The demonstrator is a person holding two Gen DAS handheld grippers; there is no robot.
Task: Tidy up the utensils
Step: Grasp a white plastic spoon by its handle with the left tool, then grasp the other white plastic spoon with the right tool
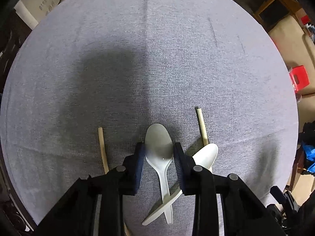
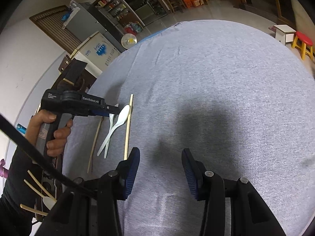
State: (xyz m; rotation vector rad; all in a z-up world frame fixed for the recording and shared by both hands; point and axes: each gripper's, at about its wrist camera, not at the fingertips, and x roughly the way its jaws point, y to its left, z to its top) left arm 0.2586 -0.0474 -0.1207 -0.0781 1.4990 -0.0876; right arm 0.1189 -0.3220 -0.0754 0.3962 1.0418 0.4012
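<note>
Closest to me on the left wrist camera, my left tool points straight down at the bench, which is covered in grey cloth. Its pads sit on both sides of a white spoon's bowl, right at the edges, and I cannot tell whether they press it or only flank it. That spoon lies on the cloth with its handle running back under the tool, crossed over the handle of a second spoon, whose bowl lies just right of the right finger. A chopstick lies left of the tool and another chopstick right of it, its near end at the second spoon's bowl.

On the right wrist camera, my right tool hangs over bare cloth, fingers spread with nothing between them. Farther left, a hand holds the left tool's grip above the crossed spoons. Beyond the bench edge stand a red stool and a white box.
</note>
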